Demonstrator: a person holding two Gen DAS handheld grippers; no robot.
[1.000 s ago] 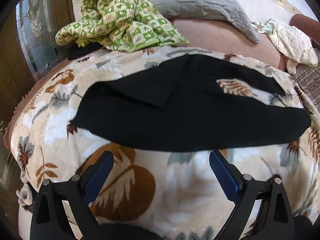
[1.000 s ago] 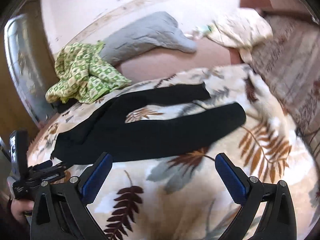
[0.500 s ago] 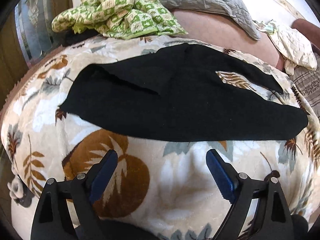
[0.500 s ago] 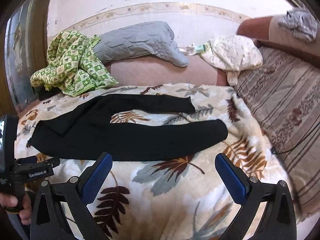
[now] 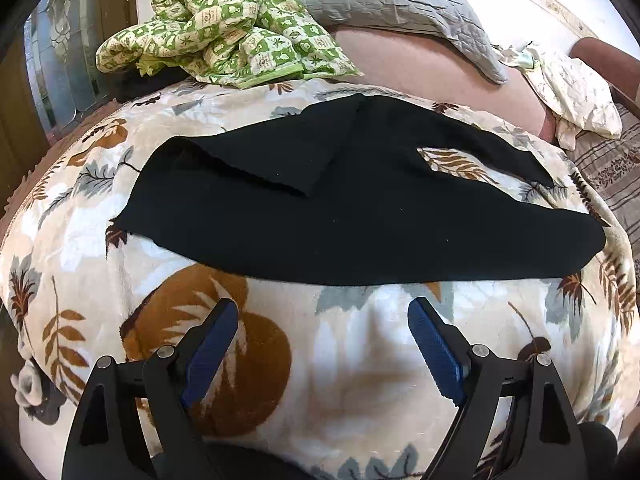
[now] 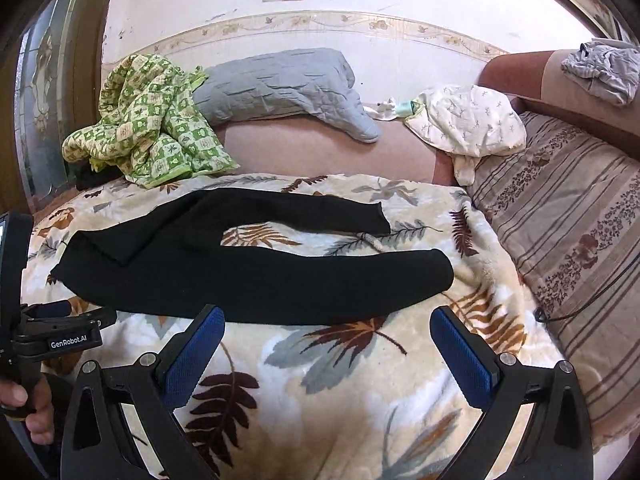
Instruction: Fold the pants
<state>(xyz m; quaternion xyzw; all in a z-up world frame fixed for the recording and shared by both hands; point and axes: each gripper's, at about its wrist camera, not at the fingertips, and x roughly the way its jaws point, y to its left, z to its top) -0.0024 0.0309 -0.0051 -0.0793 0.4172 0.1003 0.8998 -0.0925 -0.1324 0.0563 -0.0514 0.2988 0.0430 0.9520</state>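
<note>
Black pants [image 5: 352, 216] lie flat on a leaf-print blanket [image 5: 352, 376], waist to the left, both legs pointing right with a gap between them; they also show in the right wrist view [image 6: 248, 276]. A flap near the waist is folded over. My left gripper [image 5: 322, 320] is open and empty, held above the blanket just in front of the near leg. My right gripper [image 6: 326, 326] is open and empty, in front of the near leg's lower half. The left gripper's body [image 6: 60, 332] shows at the left edge of the right wrist view.
A green checked quilt [image 6: 148, 120] lies bunched at the back left beside a grey pillow [image 6: 280, 84]. A cream cloth [image 6: 468, 124] lies at the back right. A striped cushion [image 6: 568, 216] borders the blanket on the right. A wooden door is at the left.
Both grippers stayed open. The right view tilted up and pulled back, now level on the pants. The left view shifted slightly back from the pants.
</note>
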